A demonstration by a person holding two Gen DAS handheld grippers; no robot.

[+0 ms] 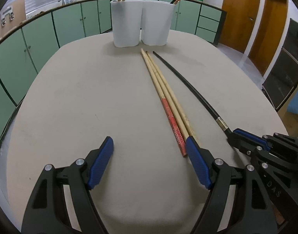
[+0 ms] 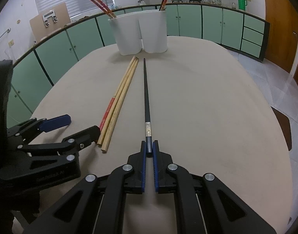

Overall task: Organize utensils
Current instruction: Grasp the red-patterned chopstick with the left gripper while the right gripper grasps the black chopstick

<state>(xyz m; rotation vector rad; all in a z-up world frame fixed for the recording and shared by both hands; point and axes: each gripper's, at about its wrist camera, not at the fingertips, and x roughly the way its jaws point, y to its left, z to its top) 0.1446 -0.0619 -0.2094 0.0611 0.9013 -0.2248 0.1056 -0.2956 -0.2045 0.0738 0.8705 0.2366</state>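
Right gripper point(image 2: 149, 149) fingers clamped black chopstick point(image 2: 145, 93) end; left gripper point(image 1: 150, 146) fingers wide, wooden chopsticks point(image 1: 162, 95) beside its right finger.

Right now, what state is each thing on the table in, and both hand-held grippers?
Left hand-held gripper: open, empty.
Right hand-held gripper: shut on black chopstick.
Wooden chopsticks: lying flat, side by side.
White holder: upright, chopsticks in both cups.
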